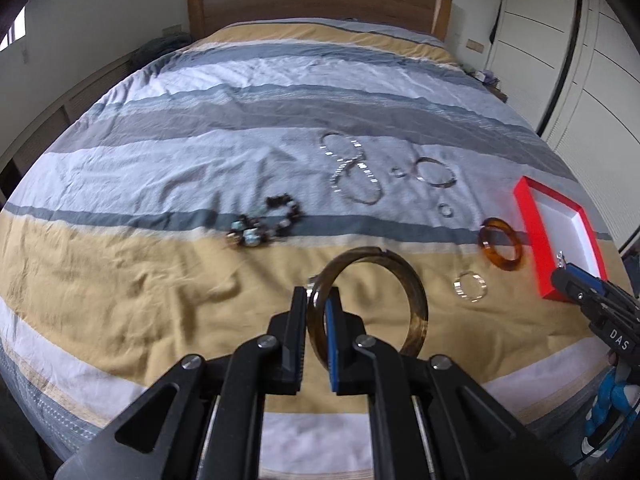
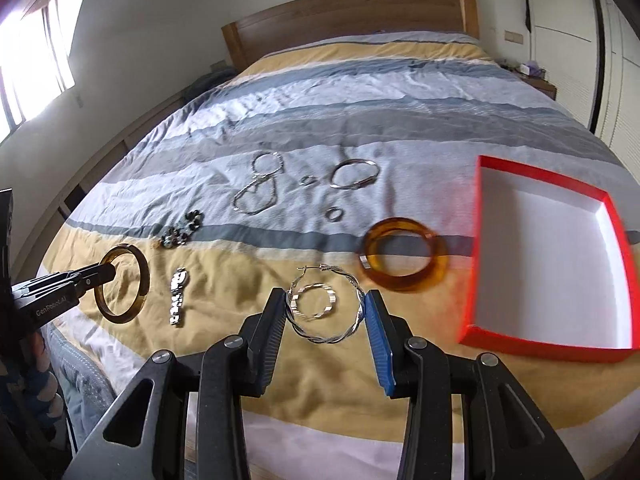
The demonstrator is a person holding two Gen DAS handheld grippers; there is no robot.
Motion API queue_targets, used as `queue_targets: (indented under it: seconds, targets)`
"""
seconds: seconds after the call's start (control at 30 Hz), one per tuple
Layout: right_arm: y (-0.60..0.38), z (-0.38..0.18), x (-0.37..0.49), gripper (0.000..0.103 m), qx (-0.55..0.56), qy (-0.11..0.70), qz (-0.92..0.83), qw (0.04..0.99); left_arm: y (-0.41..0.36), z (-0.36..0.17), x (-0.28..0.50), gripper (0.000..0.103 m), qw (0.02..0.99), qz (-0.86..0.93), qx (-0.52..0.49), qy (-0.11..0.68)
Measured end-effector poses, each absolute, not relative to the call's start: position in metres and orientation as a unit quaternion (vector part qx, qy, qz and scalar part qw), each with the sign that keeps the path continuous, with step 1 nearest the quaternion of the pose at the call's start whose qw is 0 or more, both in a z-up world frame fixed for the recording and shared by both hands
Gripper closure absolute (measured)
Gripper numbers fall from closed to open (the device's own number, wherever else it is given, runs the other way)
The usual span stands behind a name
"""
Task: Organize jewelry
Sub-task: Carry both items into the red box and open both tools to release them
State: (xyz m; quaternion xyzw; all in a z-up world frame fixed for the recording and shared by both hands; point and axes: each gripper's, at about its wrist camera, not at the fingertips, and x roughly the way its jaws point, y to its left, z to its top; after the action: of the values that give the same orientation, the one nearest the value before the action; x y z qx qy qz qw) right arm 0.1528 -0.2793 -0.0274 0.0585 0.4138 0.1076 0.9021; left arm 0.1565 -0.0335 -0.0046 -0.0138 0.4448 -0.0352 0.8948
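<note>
My left gripper (image 1: 318, 304) is shut on the rim of a dark olive-brown bangle (image 1: 412, 284), held above the bed; it also shows in the right wrist view (image 2: 136, 280). My right gripper (image 2: 324, 308) is shut on a twisted silver hoop earring (image 2: 332, 334), held by its two sides above a small silver ring bracelet (image 2: 314, 302). The red box (image 2: 480, 240) with a white inside lies at the right; it looks empty. An amber bangle (image 2: 404, 280) lies just left of the box.
On the striped bedspread (image 2: 360, 120) lie a silver watch (image 2: 178, 296), a dark bead bracelet (image 2: 182, 232), a silver chain necklace (image 2: 258, 188), a thin silver bangle (image 2: 354, 174) and two small rings (image 2: 334, 214). A wooden headboard (image 2: 348, 12) stands behind; wardrobes stand at the right.
</note>
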Motion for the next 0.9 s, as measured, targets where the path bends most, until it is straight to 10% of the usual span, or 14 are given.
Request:
queue_targets:
  seconds: [0.5, 0.9]
  targets:
    - [-0.480, -0.034, 0.232, 0.063, 0.010, 0.447, 0.040, 0.894, -0.307, -0.012, 0.262, 0.095, 0.864, -0.217, 0.055, 0.452]
    - [-0.511, -0.075, 0.291, 0.063, -0.053, 0.490, 0.104, 0.864, -0.372, -0.070, 0.317, 0.095, 0.836, -0.232, 0.138, 0.478]
